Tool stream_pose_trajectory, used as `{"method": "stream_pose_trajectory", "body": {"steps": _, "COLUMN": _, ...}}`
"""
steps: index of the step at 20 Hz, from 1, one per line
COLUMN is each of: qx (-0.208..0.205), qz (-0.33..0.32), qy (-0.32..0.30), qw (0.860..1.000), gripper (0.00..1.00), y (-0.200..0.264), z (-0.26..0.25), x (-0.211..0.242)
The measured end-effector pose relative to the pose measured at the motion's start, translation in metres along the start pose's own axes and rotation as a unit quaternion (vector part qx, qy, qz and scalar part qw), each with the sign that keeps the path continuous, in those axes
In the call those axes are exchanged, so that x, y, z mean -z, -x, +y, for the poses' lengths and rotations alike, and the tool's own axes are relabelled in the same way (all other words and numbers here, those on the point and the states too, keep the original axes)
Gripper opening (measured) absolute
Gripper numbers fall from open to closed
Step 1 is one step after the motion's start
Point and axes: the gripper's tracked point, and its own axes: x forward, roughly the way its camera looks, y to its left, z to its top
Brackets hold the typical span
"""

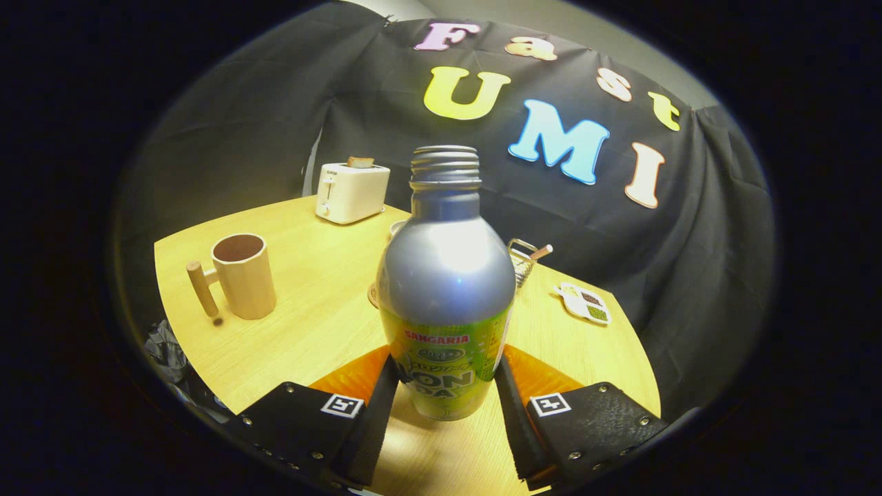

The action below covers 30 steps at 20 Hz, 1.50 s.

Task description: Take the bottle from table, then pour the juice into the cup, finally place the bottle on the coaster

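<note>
Silver uncapped bottle stands upright, clamped in gripper.

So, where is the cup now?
In the gripper view the cup stands on the table, beyond the fingers and to the left of the bottle that the gripper holds, with the toaster behind it.

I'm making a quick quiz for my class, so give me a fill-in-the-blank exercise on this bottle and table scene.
1. The bottle stands between the fingers of the ____.
2. The bottle's threaded neck has no ____ on it.
3. The wooden cup has its ____ sticking out on the side away from the bottle.
4. A slice of bread sits in the white ____ beyond the cup.

Missing words: gripper; cap; handle; toaster
</note>
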Motion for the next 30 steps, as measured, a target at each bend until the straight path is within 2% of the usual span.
{"method": "stream_pose_trajectory", "body": {"steps": 11, "qx": -0.019, "qz": 0.019, "qy": 0.085, "qw": 0.996, "gripper": 0.74, "y": -0.006, "z": 0.049, "x": -0.021}}
{"method": "stream_pose_trajectory", "body": {"steps": 30, "qx": 0.001, "qz": 0.077, "qy": 0.214, "qw": 0.974, "gripper": 0.73, "y": -0.012, "z": 0.083, "x": -0.021}}
